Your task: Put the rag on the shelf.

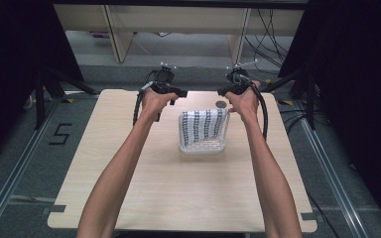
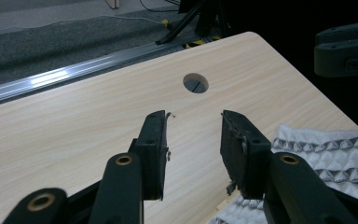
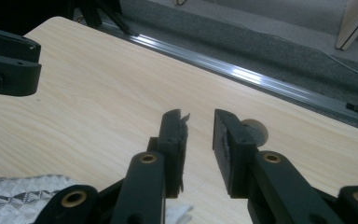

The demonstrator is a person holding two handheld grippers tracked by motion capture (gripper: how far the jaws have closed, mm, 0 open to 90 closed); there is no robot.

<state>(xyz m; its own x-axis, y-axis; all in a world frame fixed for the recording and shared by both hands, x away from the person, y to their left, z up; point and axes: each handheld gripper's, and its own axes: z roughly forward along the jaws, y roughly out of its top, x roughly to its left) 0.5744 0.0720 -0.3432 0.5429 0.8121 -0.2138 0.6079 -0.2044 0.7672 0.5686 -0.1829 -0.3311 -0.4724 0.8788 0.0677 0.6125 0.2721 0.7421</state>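
A white cloth with dark patterned stripes is draped over the far rim of a clear plastic container at the table's middle. My left gripper is held just beyond the container's far left corner. Its jaws stand open over bare wood, with the cloth at their right side. My right gripper is beyond the far right corner. It is open too, with nothing between its jaws and the cloth low at the left.
The light wooden table has a round cable hole near its far edge, between the two grippers. A metal floor rail runs past the far edge. Dark stands and cables sit at both sides.
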